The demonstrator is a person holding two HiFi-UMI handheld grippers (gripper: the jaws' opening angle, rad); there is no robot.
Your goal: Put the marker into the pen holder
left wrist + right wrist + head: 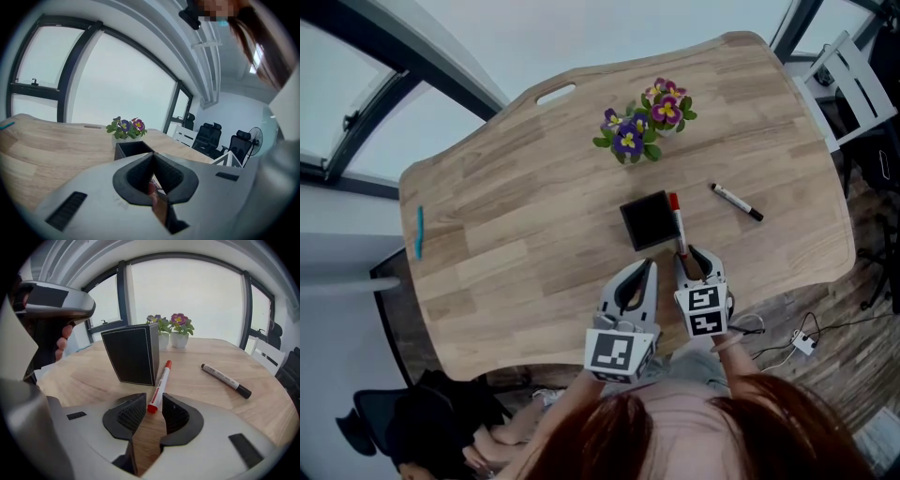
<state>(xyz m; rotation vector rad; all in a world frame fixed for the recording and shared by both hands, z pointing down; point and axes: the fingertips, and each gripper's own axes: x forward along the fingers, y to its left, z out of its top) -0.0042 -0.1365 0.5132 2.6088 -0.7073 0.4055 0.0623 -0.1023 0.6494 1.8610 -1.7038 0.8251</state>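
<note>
Right gripper (153, 400) sits low over the table (201, 392), jaws apart around the near end of the red marker (161, 383), which lies flat. Left gripper (152, 155) is held higher, jaws together and empty. Pen holder (131, 355) stands just beside the red marker; black marker (225, 379) and flowers (171, 324) lie beyond.

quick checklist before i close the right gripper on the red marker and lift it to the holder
1. Red-capped white marker lined up in the right gripper: ok, its near end lies between the fingers.
2. Grip made: not ok, the fingers are apart and not clamped on it.
3. Black square pen holder ready: ok, upright on the wooden table, right beside the marker, top open in the head view.
4. Left gripper clear: ok, shut and empty, held short of the holder.
5. Black-capped white marker out of the grasp: ok, it lies apart, to the right.
</note>
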